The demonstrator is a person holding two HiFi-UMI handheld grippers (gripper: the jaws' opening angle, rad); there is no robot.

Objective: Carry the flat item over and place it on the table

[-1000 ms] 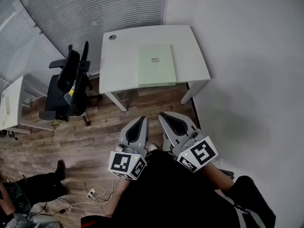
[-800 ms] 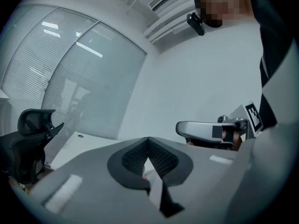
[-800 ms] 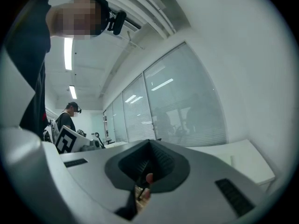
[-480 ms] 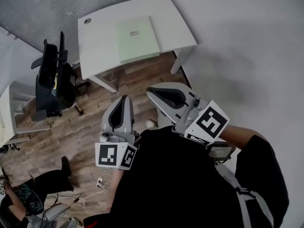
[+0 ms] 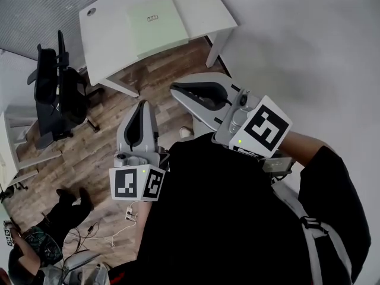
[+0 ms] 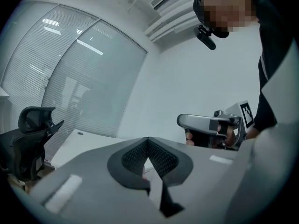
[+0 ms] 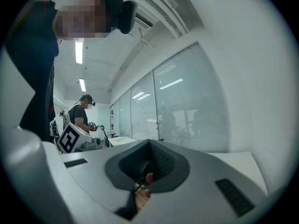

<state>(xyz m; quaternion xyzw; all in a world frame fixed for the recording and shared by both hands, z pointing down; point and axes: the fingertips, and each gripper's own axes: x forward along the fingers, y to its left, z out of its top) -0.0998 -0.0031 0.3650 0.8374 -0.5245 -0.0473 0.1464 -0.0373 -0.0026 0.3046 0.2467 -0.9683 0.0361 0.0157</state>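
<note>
Where the head view looks down, the pale green flat square sheet (image 5: 155,25) lies on the white rectangular table (image 5: 101,49) at the far side, well apart from both tongs, so the placing looks done (nothing is carried). In the left gripper view, the left gripper (image 6: 148,140) has its jaws together, empty. In the right gripper view, the right gripper (image 7: 149,142) is likewise closed on nothing.

A pale green, rectangular flat item (image 5: 159,31) is seen lying flat on the white table (image 5: 104,40), far off in the scene. Its near edge is set at the table's near edge. A small label (image 5: 152,18) is borne near its middle.
</note>
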